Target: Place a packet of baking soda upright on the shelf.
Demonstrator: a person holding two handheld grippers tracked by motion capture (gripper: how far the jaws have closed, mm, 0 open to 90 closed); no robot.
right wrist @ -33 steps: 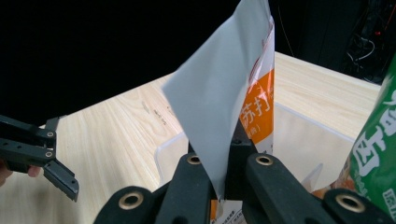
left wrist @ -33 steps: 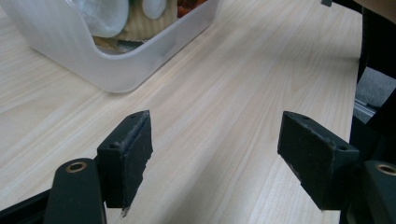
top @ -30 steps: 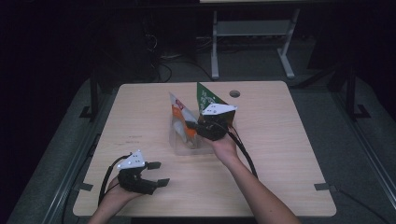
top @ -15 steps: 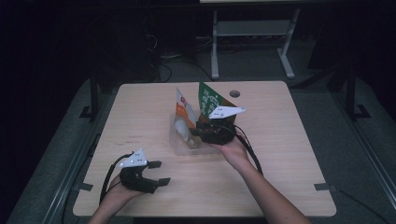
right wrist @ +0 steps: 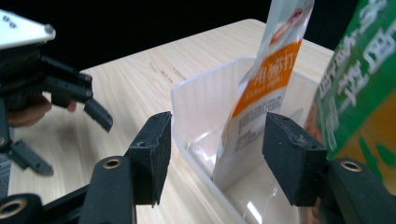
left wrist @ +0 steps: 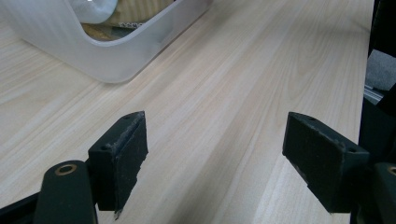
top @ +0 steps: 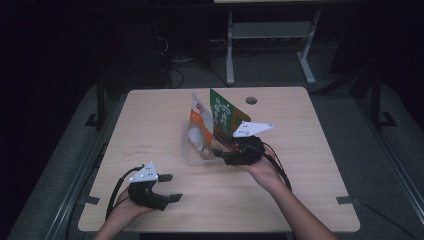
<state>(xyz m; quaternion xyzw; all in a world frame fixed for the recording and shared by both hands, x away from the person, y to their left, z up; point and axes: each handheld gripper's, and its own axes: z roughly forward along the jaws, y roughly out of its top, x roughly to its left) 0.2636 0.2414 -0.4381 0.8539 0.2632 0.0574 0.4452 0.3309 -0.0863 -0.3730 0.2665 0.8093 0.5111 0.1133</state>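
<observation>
The right tongs [top: 218,151] are drawn back from the orange-and-white pouch [top: 198,125] since the earlier frame; their jaws have just been opening and stand apart, nothing clamped. One clear bin [top: 196,156] is counted mid-worktop, holding two pouches: that one and one green pouch [top: 223,114], both upright. The left tongs [top: 169,187] rest spread near the front edge. One pale wooden worktop [top: 310,145] is noted; the room is dark, with cables on the floor.
</observation>
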